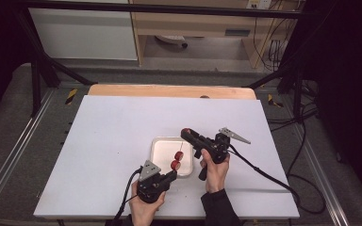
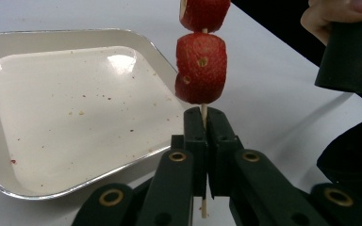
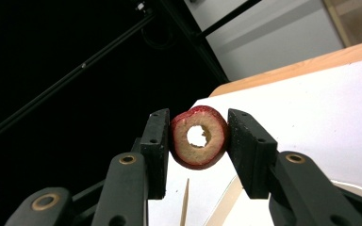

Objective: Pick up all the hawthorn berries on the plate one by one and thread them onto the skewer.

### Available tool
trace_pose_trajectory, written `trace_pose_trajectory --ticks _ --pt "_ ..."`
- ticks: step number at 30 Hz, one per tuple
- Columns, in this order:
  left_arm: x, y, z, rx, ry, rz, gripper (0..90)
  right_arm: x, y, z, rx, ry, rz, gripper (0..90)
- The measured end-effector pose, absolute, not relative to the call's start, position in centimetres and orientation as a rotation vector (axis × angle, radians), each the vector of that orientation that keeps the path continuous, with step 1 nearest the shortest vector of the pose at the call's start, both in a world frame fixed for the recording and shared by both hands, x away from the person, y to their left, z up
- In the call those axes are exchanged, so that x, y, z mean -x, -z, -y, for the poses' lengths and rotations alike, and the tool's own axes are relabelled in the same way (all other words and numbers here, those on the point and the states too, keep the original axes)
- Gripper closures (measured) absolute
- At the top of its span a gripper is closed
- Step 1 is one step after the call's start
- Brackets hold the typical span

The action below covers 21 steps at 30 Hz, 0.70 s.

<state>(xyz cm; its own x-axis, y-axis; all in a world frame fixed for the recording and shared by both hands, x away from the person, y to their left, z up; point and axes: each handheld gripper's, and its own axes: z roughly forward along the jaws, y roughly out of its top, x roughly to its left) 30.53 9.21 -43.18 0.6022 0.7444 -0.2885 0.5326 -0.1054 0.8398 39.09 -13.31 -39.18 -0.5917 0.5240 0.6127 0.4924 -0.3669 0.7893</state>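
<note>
Skewering red fruit slices over white tray.
Left gripper [image 2: 203,123] clamped tight on skewer [image 2: 203,112], two red pieces [image 2: 201,68] threaded, held just above tray [image 2: 9,47] near edge. Right gripper [image 3: 196,153] pinched cored red ring slice [image 3: 199,137], raised beyond the tray.

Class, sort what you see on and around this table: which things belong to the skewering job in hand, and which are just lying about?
In the job:
- skewer, pinched in the left tool
- two red fruits threaded on it
- cored fruit ring, clamped in the right tool
- tray, beside the skewer

Lying about:
- cables on the floor
- wooden cabinet behind the table
</note>
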Motion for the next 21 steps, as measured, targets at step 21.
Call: trace_pose_trajectory --ticks 21 --pt "-30.74 43.14 -9.06 -1.732 -0.209 -1.078 88.2 -38.91 39.89 12.75 -1.385 -2.173 -1.738 60.9"
